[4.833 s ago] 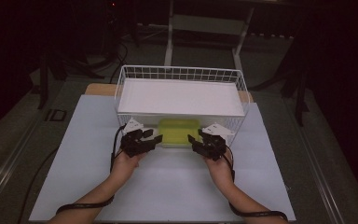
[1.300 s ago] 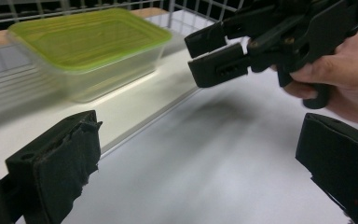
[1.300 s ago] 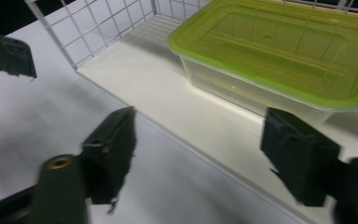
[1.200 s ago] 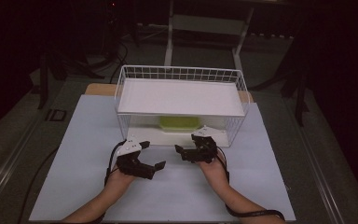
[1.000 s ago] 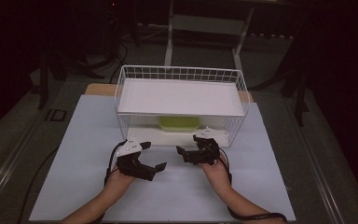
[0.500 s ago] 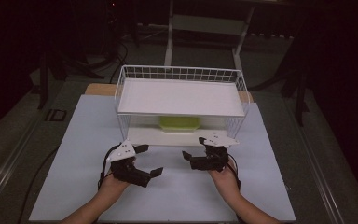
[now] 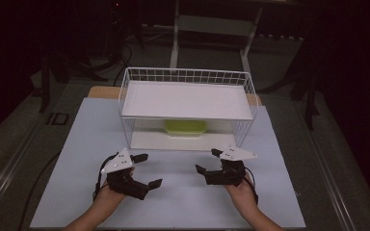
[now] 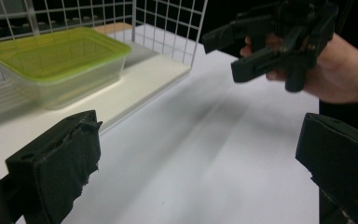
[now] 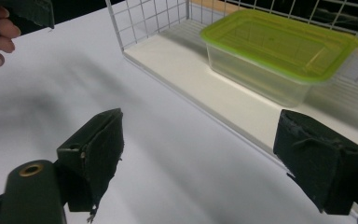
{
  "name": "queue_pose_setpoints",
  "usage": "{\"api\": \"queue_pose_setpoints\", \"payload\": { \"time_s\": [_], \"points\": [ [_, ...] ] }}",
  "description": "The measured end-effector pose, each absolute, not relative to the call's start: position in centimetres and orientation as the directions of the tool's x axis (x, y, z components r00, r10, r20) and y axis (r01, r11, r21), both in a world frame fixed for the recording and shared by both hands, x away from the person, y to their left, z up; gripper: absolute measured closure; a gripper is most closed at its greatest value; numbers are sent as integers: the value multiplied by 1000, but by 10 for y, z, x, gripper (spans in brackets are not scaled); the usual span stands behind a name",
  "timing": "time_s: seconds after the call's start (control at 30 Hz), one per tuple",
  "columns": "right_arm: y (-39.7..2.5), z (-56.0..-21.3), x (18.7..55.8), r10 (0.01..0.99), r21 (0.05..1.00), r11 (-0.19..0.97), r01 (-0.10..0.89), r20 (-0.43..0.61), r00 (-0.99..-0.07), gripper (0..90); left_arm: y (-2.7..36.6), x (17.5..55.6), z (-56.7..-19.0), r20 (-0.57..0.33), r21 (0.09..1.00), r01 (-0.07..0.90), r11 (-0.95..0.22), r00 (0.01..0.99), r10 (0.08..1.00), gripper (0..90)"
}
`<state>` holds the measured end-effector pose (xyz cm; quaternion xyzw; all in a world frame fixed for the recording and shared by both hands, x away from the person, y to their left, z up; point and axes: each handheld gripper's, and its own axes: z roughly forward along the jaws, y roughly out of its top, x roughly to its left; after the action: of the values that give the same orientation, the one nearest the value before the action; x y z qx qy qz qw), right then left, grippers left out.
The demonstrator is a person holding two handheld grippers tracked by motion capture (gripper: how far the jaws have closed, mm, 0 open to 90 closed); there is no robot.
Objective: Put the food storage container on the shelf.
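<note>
From the high view, the green-lidded container (image 7: pixel 185 127) sits on the lower shelf of the white wire rack (image 7: pixel 188 76). The left gripper (image 7: pixel 143 169) and right gripper (image 7: pixel 208 161) hover in front of the rack, both spread wide and empty.

In the left gripper view, the container (image 8: pixel 56 63) lies inside the rack (image 8: pixel 168 23).

In the right gripper view, the container (image 9: pixel 279 53) rests inside the rack's corner (image 9: pixel 140 21).
</note>
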<state>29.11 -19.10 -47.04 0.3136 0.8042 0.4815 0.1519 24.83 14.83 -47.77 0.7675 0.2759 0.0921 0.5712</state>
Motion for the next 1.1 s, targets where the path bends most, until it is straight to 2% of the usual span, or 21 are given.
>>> {"api": "queue_pose_setpoints", "payload": {
  "time_s": [0.67,1.1],
  "points": [
    [-224,-477,273,646,870,312,382,101,-757,159,161,235,-493,-179,919,330,-217,838,515,5],
    [-236,-493,280,605,854,361,376,92,-791,160,158,240,-506,-163,911,329,-247,840,518,5]
  ]
}}
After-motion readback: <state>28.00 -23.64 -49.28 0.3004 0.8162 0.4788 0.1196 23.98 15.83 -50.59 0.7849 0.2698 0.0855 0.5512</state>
